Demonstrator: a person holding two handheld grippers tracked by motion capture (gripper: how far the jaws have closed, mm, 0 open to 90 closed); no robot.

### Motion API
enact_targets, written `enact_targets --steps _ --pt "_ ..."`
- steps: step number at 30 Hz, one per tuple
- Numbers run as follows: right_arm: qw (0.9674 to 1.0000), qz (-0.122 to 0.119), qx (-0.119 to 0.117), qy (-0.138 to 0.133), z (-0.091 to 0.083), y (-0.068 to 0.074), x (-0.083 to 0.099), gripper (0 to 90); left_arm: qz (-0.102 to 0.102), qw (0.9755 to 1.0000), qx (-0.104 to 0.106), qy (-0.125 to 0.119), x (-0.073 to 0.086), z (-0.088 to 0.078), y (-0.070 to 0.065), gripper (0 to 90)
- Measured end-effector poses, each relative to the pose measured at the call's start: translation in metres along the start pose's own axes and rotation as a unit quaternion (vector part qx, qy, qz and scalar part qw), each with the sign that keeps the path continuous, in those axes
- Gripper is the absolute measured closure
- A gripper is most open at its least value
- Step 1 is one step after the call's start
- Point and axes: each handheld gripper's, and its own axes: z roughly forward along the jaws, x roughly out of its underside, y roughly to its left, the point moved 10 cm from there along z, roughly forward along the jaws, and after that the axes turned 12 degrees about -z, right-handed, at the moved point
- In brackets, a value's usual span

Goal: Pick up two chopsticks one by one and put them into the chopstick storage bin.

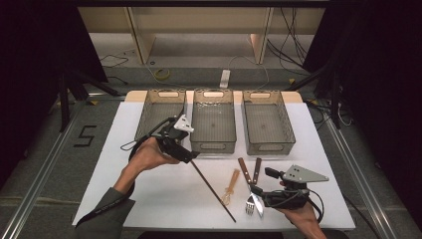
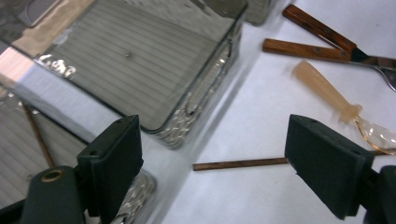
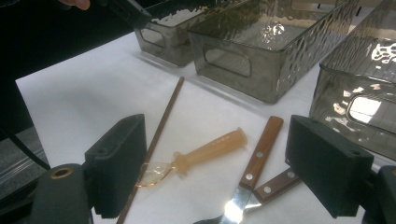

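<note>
A black numeral "5" (image 1: pixel 85 135) is lying marked on the grey floor, left of the white table (image 1: pixel 124 149); faint raised lettering on the amber plastic spoon's handle is too blurred to read.

Taking the middle smoky clear plastic bin (image 1: pixel 214 122) as landmark: the left smoky bin (image 1: pixel 160 112) is standing just beside it to the left, with one thin brown stick (image 2: pixel 39 137) lying inside. The left gripper (image 1: pixel 191 155) is hovering at the middle bin's front left corner, its black jaws standing wide apart with nothing pressed between the pads. The task's thing, a long thin dark brown chopstick (image 1: pixel 214 189), is lying flat on the table in front of the middle bin, running diagonally from the gripper's tip toward the table's near edge.

Right of the chopstick, the translucent amber plastic spoon (image 1: pixel 232 186) is lying loose. Beside it a wooden-handled knife (image 1: pixel 249 184) and a wooden-handled fork (image 1: pixel 255 181) are lying crossed. The right gripper (image 1: pixel 259 191) is hovering just over their metal ends, jaws spread and gripping nothing. The right smoky bin (image 1: pixel 267 119) is standing just right of the middle bin.
</note>
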Motion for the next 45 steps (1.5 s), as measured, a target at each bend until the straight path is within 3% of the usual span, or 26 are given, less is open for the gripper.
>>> enact_targets --steps 7,12,19,34,36,40,41,45 --pt "1.0000 0.002 -0.002 0.004 0.001 0.001 0.001 21.3 0.044 0.9981 0.020 0.039 0.009 0.019 -0.021 20.0" --pt "1.0000 0.005 -0.003 0.005 0.002 0.000 0.002 21.3 0.073 0.9932 0.033 0.084 0.023 0.036 -0.032 20.4" --pt "1.0000 0.007 -0.005 0.003 0.001 0.000 0.001 21.4 0.101 0.9866 0.063 0.112 0.032 0.047 -0.048 17.8" --pt "0.9999 0.015 -0.003 0.002 0.001 -0.003 0.002 21.5 0.140 0.9762 0.076 0.147 0.049 0.068 -0.058 16.6" --pt "0.9999 0.016 -0.003 0.003 0.001 -0.003 0.003 21.5 0.152 0.9733 0.077 0.154 0.052 0.070 -0.059 17.2" --pt "0.9998 0.019 -0.002 0.002 0.001 -0.004 0.003 21.5 0.154 0.9709 0.085 0.162 0.057 0.076 -0.060 18.6" --pt "0.9998 0.019 -0.002 0.002 0.001 -0.004 0.003 21.5 0.160 0.9693 0.085 0.166 0.058 0.077 -0.060 19.2" --pt "0.9998 0.019 -0.002 0.003 0.001 -0.004 0.003 21.6 0.164 0.9680 0.088 0.169 0.059 0.079 -0.063 21.0"
